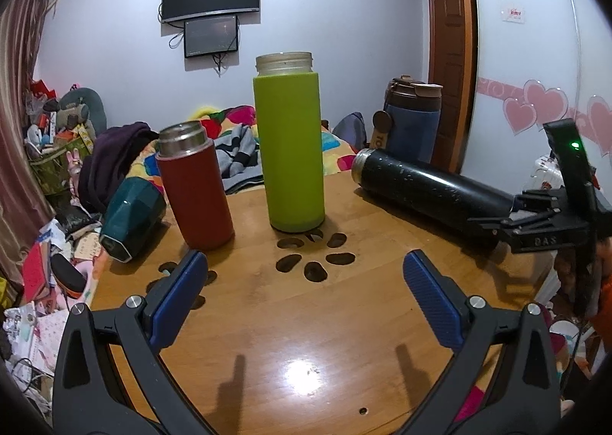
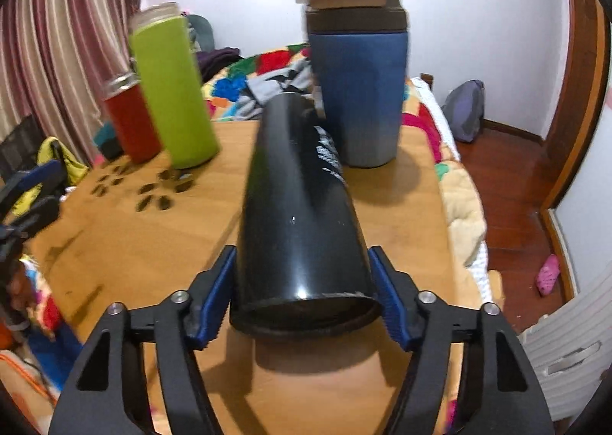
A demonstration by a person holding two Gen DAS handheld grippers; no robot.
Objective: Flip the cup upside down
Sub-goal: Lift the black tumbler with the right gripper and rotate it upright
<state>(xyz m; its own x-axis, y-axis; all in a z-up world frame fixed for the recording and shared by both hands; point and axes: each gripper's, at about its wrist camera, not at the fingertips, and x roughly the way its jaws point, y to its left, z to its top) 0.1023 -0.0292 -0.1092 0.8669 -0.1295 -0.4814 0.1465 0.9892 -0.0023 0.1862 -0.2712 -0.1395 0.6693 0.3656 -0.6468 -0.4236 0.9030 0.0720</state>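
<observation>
A black cup (image 1: 432, 184) is tipped on its side over the wooden table (image 1: 306, 320), its steel mouth pointing left. My right gripper (image 2: 302, 293) is shut on the black cup (image 2: 302, 205) near its base; that gripper also shows at the right of the left wrist view (image 1: 508, 219). My left gripper (image 1: 304, 282) is open and empty, low over the table's front, apart from all cups.
A green cup (image 1: 290, 144), a red cup (image 1: 195, 186) and a blue lidded cup (image 1: 413, 121) stand upright on the table. A teal cup (image 1: 132, 219) lies on its side at the left edge. Leaf-shaped cut-outs (image 1: 313, 255) mark the table's middle. A bed lies behind.
</observation>
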